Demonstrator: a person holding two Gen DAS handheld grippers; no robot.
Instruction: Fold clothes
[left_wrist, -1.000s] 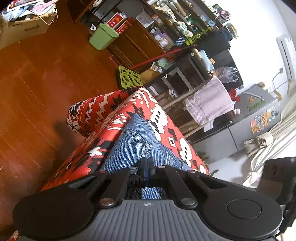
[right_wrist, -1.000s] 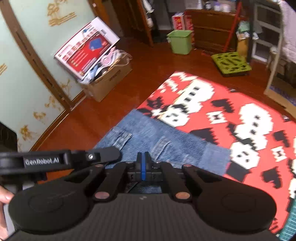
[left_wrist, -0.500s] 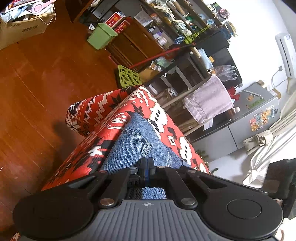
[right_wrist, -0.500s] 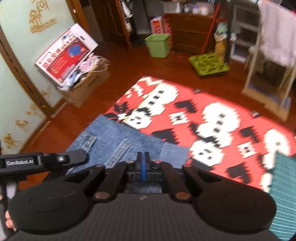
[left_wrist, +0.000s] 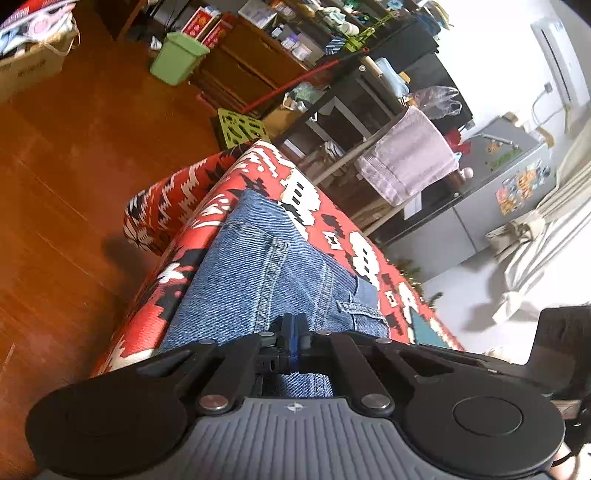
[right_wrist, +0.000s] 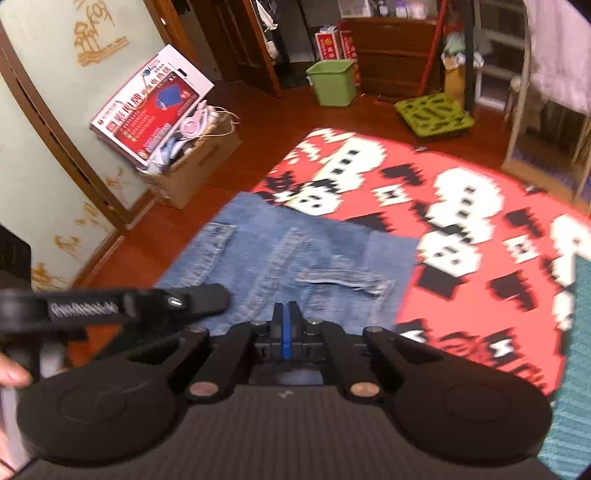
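Denim jeans (left_wrist: 266, 273) lie flat near the edge of a red-patterned blanket (left_wrist: 332, 221), seen from the left wrist cam. Left gripper (left_wrist: 291, 332) sits low over the near end of the cloth, fingers pressed together; denim shows right under and behind the tips, but whether any of it is pinched can't be told. Wood floor (left_wrist: 66, 155) drops away on one side. Green bin (left_wrist: 177, 55), lavender towel (left_wrist: 406, 162) on a rack and a grey fridge (left_wrist: 509, 192) fill the background.

Right wrist cam: same jeans (right_wrist: 295, 251) spread across the blanket (right_wrist: 461, 229) corner, a back pocket (right_wrist: 218, 240) to one side and a frayed strip (right_wrist: 347, 280) of denim lying on top. Right gripper (right_wrist: 284, 321) is likewise closed, tips over the near hem; grip on cloth unclear. Left tool's arm crosses the frame at lower left.

Judged step: both tools at the near edge, likely abt to lift or carry it over for a fold. Next move calls for a sure pinch at both corners and an even, level lift so the fold lands square.

Only the right cam shows the cardboard box (right_wrist: 192, 173) w/ a red carton; only the left shows the fridge & rack
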